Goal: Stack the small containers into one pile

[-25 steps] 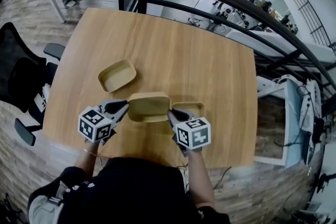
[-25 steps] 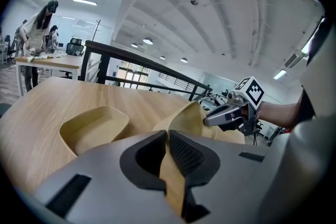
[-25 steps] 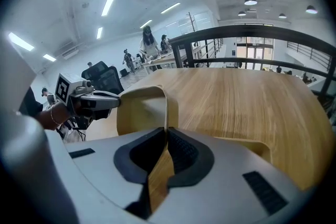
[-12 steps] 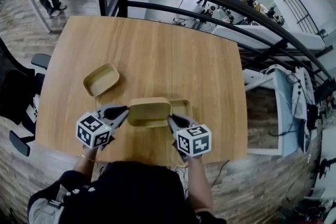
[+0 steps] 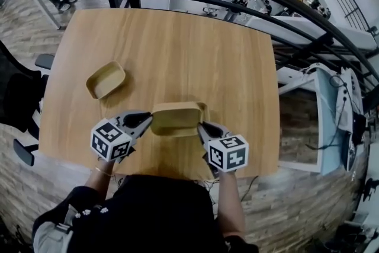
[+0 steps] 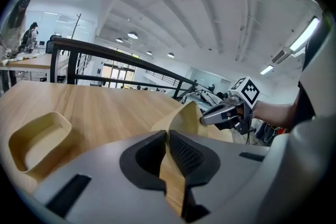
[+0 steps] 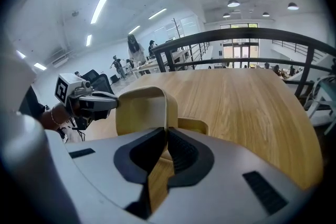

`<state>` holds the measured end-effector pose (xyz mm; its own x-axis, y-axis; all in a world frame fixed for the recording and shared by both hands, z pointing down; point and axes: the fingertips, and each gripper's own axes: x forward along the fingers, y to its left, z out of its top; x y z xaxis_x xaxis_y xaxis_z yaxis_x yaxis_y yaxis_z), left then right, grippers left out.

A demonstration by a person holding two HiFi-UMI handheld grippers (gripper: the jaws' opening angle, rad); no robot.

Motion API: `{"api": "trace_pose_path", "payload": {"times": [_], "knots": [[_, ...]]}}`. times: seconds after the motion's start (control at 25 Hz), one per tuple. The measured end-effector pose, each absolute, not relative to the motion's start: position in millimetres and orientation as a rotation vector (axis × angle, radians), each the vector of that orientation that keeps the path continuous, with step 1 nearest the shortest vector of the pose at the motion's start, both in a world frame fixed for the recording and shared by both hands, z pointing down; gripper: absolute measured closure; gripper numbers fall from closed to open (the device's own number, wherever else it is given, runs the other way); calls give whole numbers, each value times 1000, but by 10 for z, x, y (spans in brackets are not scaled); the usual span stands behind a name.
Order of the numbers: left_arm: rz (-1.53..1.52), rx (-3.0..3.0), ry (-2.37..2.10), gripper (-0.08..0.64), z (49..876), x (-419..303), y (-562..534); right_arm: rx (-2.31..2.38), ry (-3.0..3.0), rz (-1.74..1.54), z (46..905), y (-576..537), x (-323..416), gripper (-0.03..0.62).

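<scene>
Between left gripper (image 5: 147, 121), right gripper (image 5: 202, 126): container (image 5: 176, 117) clamped, long axis left-right.

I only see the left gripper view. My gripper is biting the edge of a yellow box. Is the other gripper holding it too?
Observer: Yes. The right gripper is pinched shut on the opposite wall of the held container.
Operator: I see one more box on the table. Are there others?
Observer: One more. A second container sits just behind the held one, which covers most of it in the head view.
Operator: Where is the box I can see?
Observer: That loose container lies alone, further left on the table, apart from the other two.
</scene>
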<state>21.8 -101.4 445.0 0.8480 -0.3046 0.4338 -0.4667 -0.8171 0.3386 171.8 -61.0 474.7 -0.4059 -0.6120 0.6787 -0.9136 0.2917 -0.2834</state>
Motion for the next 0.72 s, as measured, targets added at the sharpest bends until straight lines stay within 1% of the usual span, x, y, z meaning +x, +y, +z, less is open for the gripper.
{"api": "trace_pose_path", "payload": {"times": [0.32,0.72], "knots": [[561,2523,-508,523,4632,616,-893,1303,-2081,963,4853,-516,2121,557],[642,2470,-429,523,4844,801,-943,1241,-2030,1053,5058,-523,2295,557]]}}
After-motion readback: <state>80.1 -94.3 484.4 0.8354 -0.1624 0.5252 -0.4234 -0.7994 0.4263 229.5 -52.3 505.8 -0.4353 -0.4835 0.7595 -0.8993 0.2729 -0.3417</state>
